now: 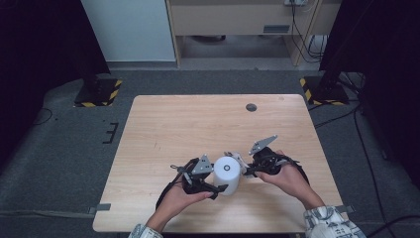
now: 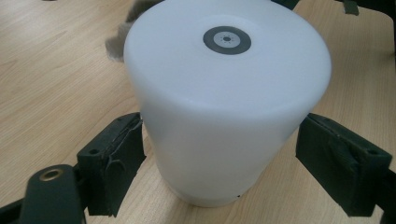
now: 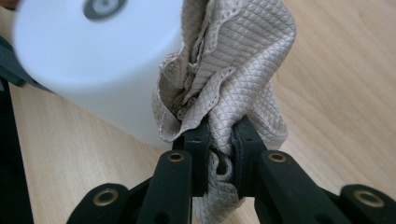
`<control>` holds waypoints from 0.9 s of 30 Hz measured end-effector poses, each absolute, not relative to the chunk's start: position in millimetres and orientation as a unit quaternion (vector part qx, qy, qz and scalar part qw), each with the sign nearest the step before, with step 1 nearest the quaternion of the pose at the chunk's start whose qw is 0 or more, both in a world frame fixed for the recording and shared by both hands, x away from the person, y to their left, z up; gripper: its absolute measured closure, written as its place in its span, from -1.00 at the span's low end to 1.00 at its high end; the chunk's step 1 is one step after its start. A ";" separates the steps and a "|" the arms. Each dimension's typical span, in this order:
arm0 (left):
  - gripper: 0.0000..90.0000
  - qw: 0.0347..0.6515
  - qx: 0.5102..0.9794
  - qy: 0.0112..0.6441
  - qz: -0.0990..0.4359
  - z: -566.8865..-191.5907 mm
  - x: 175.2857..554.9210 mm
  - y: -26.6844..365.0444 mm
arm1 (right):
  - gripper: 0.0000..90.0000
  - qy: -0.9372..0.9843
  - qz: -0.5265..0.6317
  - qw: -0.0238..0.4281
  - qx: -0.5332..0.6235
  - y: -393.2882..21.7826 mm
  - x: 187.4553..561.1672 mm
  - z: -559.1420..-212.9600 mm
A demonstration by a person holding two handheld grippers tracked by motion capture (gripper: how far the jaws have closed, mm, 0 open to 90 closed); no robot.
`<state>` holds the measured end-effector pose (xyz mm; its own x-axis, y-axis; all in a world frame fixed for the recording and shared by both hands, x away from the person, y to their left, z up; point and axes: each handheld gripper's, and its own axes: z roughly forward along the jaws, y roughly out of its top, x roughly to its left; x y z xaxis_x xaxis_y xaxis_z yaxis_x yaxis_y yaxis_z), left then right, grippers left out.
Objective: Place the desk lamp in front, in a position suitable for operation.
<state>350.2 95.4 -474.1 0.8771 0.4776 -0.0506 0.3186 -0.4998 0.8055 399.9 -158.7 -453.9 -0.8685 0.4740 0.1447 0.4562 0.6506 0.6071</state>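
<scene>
A white cylinder (image 1: 227,174) stands upright on the counter (image 1: 198,124) near the middle of its front edge, between the two grippers. The left gripper (image 2: 219,158) has its jaws apart, one on each side of the lower wall of the cylinder; the left-hand pad appears to touch the wall, while contact on the other side cannot be confirmed. The right gripper (image 3: 219,140) has its jaws clamped together on a bunched beige cloth (image 3: 233,70), which presses against the side of the cylinder. The cylinder looks like smooth, rigid plastic, probably light and somewhat slippery; because it flares toward the top, a hold low on the wall is likely to slide less. A grey disc (image 2: 227,40) sits in the centre of its top face and should be kept clear of the pads. The cloth is soft, quilted and limp; grip it at a gathered fold. A dark round grommet (image 1: 251,107) lies near the far right corner, well apart and out of the way.
</scene>
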 end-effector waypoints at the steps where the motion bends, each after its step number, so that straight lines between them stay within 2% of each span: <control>1: -0.67 0.444 0.861 0.231 0.090 -474.1 350.2 95.5 | 0.78 0.907 0.334 0.015 0.256 -159.0 399.7 -451.2; 10: -0.67 0.443 0.861 0.231 0.090 -474.0 350.2 95.4 | 0.78 0.902 0.348 0.023 0.252 -161.7 397.3 -438.5; 27: -0.67 0.444 0.861 0.230 0.089 -474.1 350.5 95.5 | 0.78 0.911 0.317 0.001 0.266 -158.0 397.1 -471.2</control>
